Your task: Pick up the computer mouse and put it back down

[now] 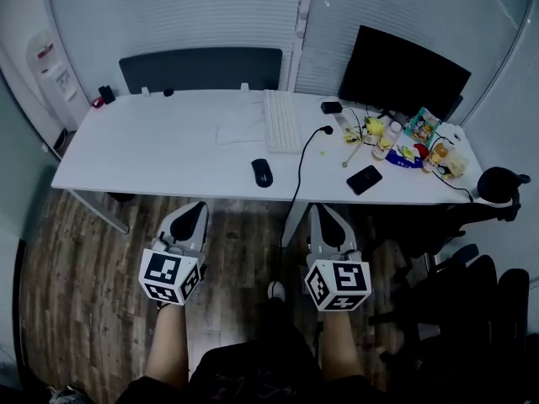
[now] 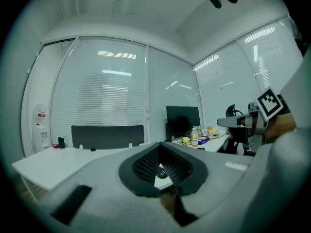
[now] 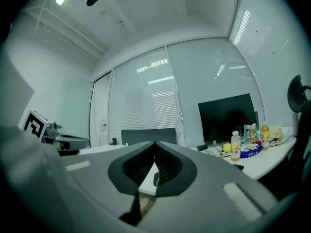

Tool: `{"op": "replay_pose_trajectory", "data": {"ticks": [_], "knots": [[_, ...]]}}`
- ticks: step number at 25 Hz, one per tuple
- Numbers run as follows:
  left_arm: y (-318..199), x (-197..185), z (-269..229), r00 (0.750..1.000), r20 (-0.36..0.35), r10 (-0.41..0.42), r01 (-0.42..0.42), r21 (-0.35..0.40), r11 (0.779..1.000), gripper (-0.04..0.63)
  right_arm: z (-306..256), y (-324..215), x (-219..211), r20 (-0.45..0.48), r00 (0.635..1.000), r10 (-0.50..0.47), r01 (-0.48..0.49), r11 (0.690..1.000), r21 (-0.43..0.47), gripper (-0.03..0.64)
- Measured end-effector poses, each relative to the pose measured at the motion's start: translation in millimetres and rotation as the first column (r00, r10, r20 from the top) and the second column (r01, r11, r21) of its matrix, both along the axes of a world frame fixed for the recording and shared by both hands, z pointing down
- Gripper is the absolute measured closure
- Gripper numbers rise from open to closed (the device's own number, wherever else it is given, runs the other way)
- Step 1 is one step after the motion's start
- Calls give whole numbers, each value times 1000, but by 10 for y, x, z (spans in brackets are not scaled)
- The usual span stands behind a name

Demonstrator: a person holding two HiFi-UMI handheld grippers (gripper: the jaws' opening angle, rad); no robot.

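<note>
Two grippers hang side by side over the wooden floor (image 1: 76,259), short of the tabletop's (image 1: 152,150) front edge, both pointing toward it. The left gripper (image 1: 200,205) has its jaws brought together at the tips with nothing gripped. The right gripper (image 1: 318,208) is likewise closed and empty.

The computer mouse (image 1: 262,172) lies flat on the tabletop close to the front edge, about midway along it and well apart from both grippers. It sits just off the near end of the white keyboard (image 1: 280,120), which runs back toward the rear edge. A black cable (image 1: 300,175) passes just to the mouse's right and drops over the front edge. In the left gripper view, a small dark rounded shape in the gap below the jaw tips is probably that same mouse, though it is too small to be sure.

A black phone (image 1: 364,179) rests nearer the front right corner, and a dark monitor (image 1: 402,72) stands at the rear edge on the right.
</note>
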State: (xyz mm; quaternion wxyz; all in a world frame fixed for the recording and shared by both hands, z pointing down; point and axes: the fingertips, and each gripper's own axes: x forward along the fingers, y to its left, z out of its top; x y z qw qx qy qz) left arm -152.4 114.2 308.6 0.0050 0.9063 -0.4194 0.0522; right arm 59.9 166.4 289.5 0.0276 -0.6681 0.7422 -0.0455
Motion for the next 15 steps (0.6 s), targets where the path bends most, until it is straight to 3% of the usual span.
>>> {"op": "replay_pose_trajectory", "data": {"ticks": [15], "knots": [[-1155, 764, 372, 1000, 20, 19, -17, -73, 997, 594, 407, -1252, 748, 48, 999, 3, 1, 996, -86, 612]]}}
